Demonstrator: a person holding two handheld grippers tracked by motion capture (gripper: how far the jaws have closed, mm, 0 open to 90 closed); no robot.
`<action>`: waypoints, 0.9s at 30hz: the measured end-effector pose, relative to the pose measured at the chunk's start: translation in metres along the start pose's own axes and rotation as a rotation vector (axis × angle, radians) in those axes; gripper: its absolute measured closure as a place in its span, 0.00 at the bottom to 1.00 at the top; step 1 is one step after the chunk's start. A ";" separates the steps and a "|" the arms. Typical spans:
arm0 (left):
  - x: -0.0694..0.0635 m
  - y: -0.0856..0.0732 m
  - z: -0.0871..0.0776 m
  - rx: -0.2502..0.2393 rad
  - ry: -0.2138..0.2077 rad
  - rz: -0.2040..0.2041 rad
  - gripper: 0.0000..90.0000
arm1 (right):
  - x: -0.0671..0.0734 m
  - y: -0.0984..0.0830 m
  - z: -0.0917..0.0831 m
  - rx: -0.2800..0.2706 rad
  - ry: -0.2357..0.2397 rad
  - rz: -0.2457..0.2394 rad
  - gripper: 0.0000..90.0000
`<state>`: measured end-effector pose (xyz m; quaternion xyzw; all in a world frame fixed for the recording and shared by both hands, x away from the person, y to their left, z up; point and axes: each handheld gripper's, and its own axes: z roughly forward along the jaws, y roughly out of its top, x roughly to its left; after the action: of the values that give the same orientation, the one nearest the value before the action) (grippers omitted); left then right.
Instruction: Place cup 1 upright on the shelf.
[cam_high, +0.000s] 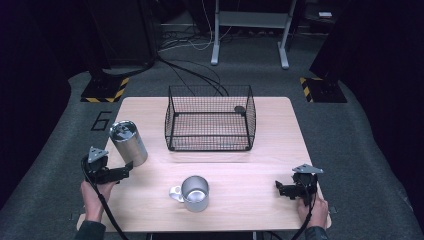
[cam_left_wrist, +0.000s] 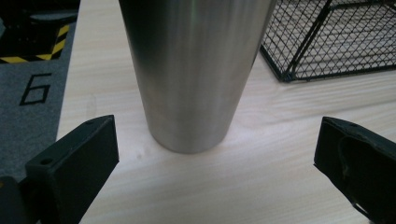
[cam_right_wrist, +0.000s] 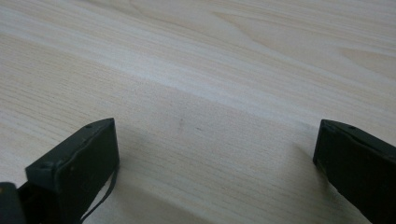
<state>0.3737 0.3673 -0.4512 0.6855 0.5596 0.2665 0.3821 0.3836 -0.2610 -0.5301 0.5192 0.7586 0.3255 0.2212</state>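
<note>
A tall steel tumbler (cam_high: 128, 142) stands upright near the table's left edge. My left gripper (cam_high: 122, 171) sits just in front of it, open. In the left gripper view the tumbler (cam_left_wrist: 194, 70) rises between and beyond the two spread jaws, untouched by them. A steel mug (cam_high: 193, 193) with a handle on its left stands at the front middle of the table. A black wire basket (cam_high: 210, 119) stands at the back middle. My right gripper (cam_high: 283, 189) rests low at the front right, open, over bare wood (cam_right_wrist: 201, 93).
A small dark round thing (cam_high: 240, 108) lies inside the basket at its far right. The wooden table (cam_high: 270, 165) has bare room between mug and right gripper. On the grey floor lie cables, a "6" marking (cam_high: 101, 120) and hazard-striped bases.
</note>
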 end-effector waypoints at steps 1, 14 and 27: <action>0.000 0.003 -0.001 -0.006 -0.002 0.003 0.00 | 0.000 0.000 0.000 0.000 0.000 0.000 0.00; 0.004 0.043 0.002 -0.035 -0.015 0.034 0.00 | 0.000 0.000 0.000 -0.001 0.000 0.001 0.00; 0.006 0.065 0.014 -0.047 -0.011 0.053 0.00 | 0.000 0.000 0.000 0.001 -0.002 -0.001 0.00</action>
<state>0.4227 0.3644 -0.4063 0.6924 0.5328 0.2858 0.3937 0.3836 -0.2609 -0.5302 0.5194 0.7587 0.3245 0.2219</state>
